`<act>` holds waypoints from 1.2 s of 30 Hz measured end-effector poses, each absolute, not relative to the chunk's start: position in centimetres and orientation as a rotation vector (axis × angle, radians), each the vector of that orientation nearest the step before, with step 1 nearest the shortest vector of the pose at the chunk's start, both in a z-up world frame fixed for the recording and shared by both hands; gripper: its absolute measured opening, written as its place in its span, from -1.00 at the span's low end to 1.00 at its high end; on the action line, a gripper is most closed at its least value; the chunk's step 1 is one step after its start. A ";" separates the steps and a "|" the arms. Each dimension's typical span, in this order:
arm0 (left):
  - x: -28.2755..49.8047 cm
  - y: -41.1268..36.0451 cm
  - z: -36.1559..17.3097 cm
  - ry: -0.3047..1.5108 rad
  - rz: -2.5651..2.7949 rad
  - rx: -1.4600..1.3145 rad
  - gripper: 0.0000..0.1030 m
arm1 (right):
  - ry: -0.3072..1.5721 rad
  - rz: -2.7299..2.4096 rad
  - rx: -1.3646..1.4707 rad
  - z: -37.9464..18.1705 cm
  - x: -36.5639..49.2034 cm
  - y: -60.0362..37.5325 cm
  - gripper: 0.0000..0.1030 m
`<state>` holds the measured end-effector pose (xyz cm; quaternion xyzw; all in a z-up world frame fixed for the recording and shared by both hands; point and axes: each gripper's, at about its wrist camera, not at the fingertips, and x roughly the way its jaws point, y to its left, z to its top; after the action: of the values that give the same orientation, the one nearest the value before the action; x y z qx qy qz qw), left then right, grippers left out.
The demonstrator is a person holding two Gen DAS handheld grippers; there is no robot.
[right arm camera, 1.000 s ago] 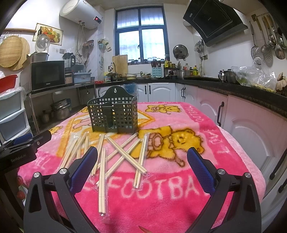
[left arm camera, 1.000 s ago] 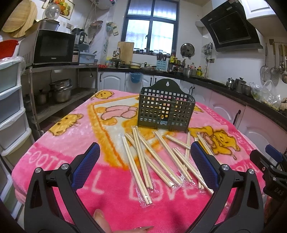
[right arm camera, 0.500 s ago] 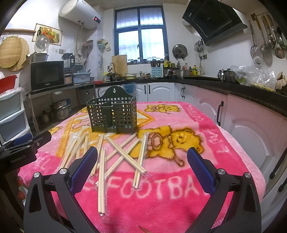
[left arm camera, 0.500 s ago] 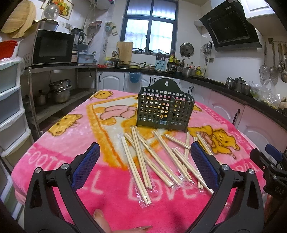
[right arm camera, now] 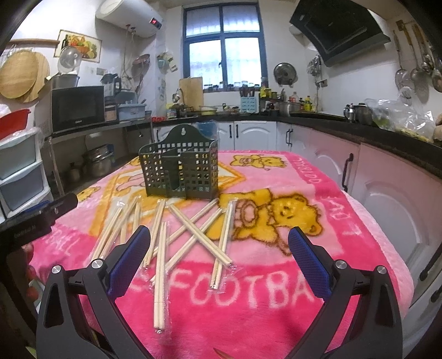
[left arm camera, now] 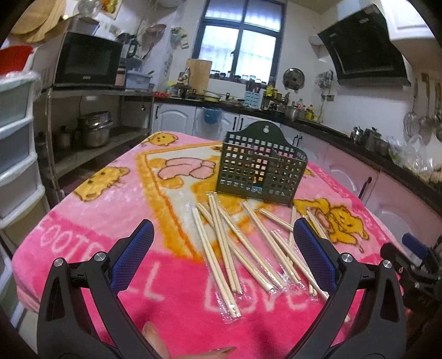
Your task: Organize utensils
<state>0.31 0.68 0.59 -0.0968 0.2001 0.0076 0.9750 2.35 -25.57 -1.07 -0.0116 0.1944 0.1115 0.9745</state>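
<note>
Nothing is picked up yet: both the left gripper (left arm camera: 222, 243) and right gripper (right arm camera: 218, 244) hover, jaws spread and empty, above wrapped chopsticks (left arm camera: 229, 240); next, pinch one pair for the basket (left arm camera: 259, 171).

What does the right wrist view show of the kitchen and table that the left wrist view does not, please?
Only the right wrist view shows the white water heater high on the wall, the fruit picture and its own open right claw.

Only the left wrist view shows the open left claw from behind and a fingertip at the bottom edge.

Both show the dark green utensil basket standing on the pink blanket, the wrapped chopsticks scattered before it, the microwave and the window.
</note>
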 end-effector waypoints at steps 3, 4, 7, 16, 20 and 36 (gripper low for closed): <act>0.7 1.8 0.4 0.415 0.025 -0.222 0.81 | 0.419 0.251 -0.046 -1.2 3.1 -24.9 0.88; 0.9 2.2 0.3 0.423 0.028 -0.226 0.81 | 0.426 0.260 -0.055 -1.2 3.3 -24.6 0.88; 1.5 2.8 0.3 0.445 0.044 -0.232 0.81 | 0.441 0.289 -0.094 -1.3 3.9 -23.7 0.88; 3.5 4.1 0.3 0.490 0.049 -0.207 0.81 | 0.462 0.377 -0.164 -1.0 6.0 -21.7 0.88; 4.6 3.8 0.6 0.515 0.040 -0.176 0.81 | 0.476 0.394 -0.190 -0.8 7.5 -20.9 0.88; 13.2 4.7 0.3 0.659 -0.024 -0.149 0.80 | 0.612 0.455 -0.248 -0.5 14.6 -18.4 0.61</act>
<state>13.18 4.73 0.25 -0.0730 0.3235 -0.0120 0.9433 14.61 -18.44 -0.54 -0.1207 0.2977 0.2212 0.9208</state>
